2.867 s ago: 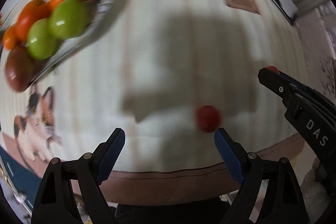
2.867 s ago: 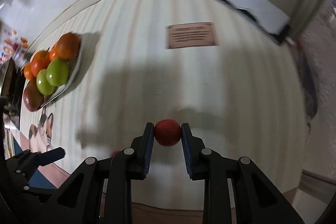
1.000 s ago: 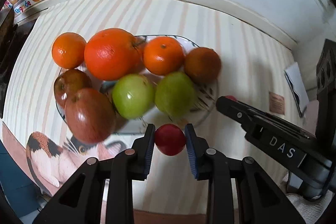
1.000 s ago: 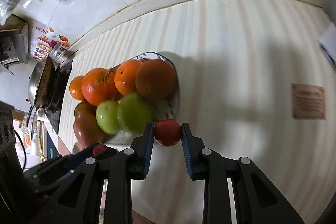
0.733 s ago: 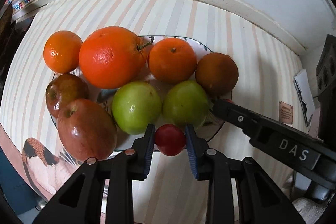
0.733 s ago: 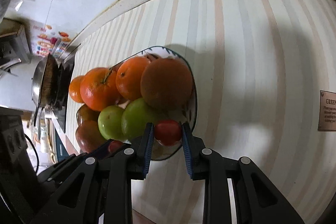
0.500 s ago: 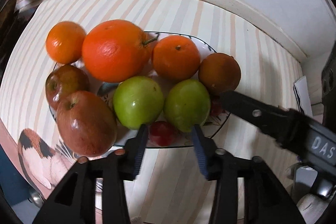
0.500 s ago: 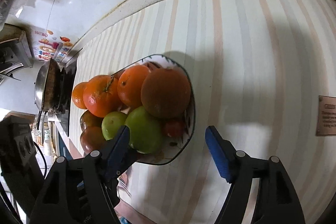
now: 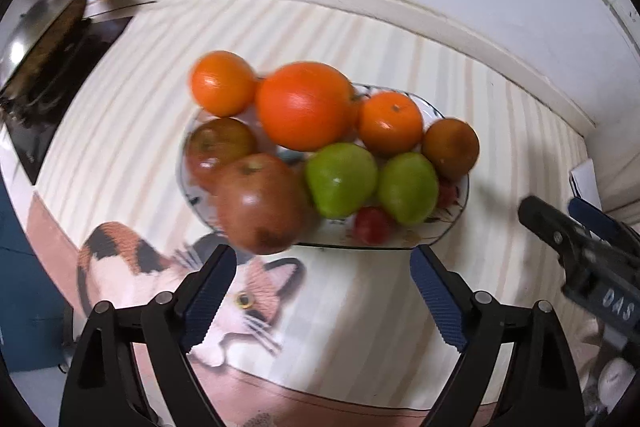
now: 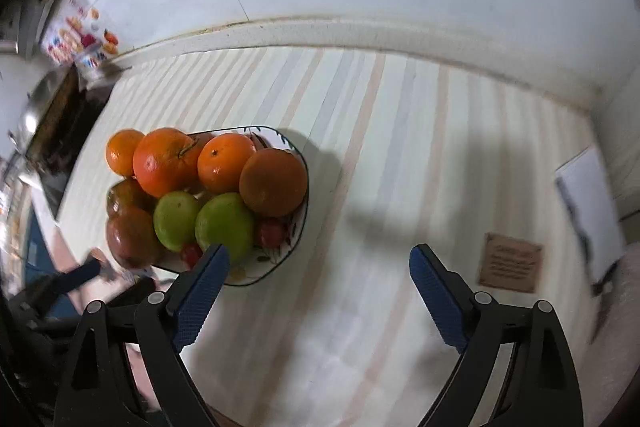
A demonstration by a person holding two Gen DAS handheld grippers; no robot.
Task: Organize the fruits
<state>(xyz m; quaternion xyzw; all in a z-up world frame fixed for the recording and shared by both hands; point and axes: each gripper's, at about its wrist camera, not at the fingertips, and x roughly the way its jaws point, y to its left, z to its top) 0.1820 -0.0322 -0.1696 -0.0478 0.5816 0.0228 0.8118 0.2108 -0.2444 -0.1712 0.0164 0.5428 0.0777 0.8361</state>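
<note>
Jaws of both the left gripper (image 9: 322, 297) and right gripper (image 10: 318, 297) stand spread, holding nothing. Two small red fruits (image 9: 372, 225) lie at the plate's (image 9: 424, 241) near edge by the green apples (image 9: 342, 179); oranges (image 9: 304, 105) sit farther back. Round, with no long axis, they likely roll and bruise; pinch gently across the middle.

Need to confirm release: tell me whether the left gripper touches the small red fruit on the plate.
Apart. Left wrist view: left gripper open, striped tablecloth between its fingers and the small red fruit on the plate.

Home kitchen; pan (image 9: 42, 27) on stove (image 9: 52, 83); striped tablecloth (image 10: 400, 147).
</note>
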